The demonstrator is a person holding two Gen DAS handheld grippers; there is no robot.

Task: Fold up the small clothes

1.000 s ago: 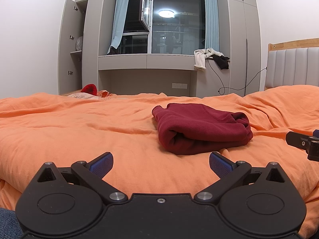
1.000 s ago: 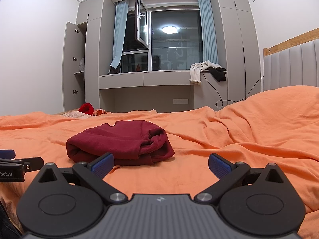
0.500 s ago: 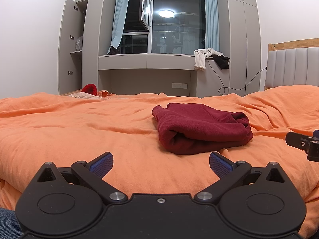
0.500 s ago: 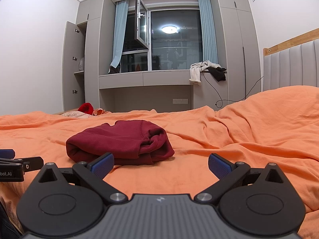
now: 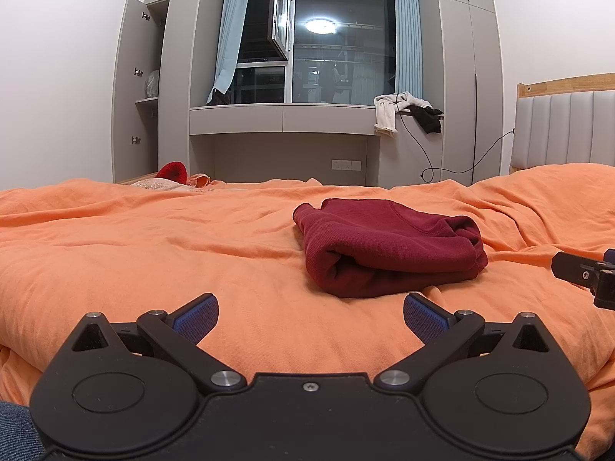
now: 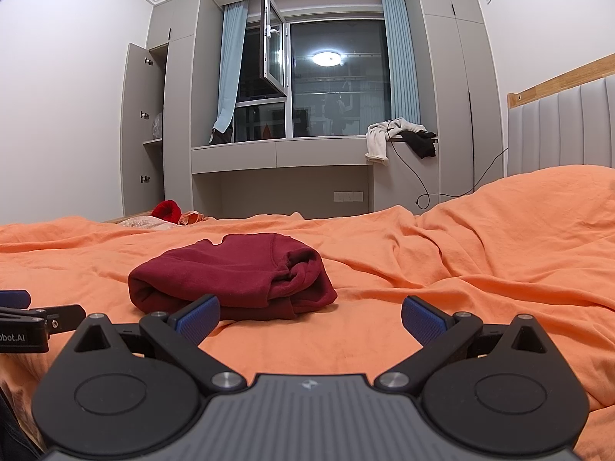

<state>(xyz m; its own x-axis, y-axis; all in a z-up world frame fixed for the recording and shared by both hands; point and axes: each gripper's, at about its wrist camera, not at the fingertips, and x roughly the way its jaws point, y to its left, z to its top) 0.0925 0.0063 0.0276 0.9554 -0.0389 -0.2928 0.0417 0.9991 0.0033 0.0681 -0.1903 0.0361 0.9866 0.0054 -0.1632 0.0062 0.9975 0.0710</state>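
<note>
A dark red garment [image 5: 388, 246] lies folded into a thick bundle on the orange bedspread [image 5: 153, 253]. In the right wrist view the same garment [image 6: 234, 274] sits left of centre. My left gripper [image 5: 310, 317] is open, low over the bedspread, a short way in front of the bundle and slightly to its left, holding nothing. My right gripper [image 6: 310, 317] is open too, in front of the bundle and to its right, with nothing between its blue pads. Each gripper shows at the edge of the other's view.
The orange bedspread [image 6: 461, 269] rises in rumpled folds toward a padded headboard [image 5: 565, 126] on the right. A red item [image 5: 172, 171] and pale cloth lie at the bed's far edge. Clothes [image 5: 403, 109] and a cable hang from the window ledge.
</note>
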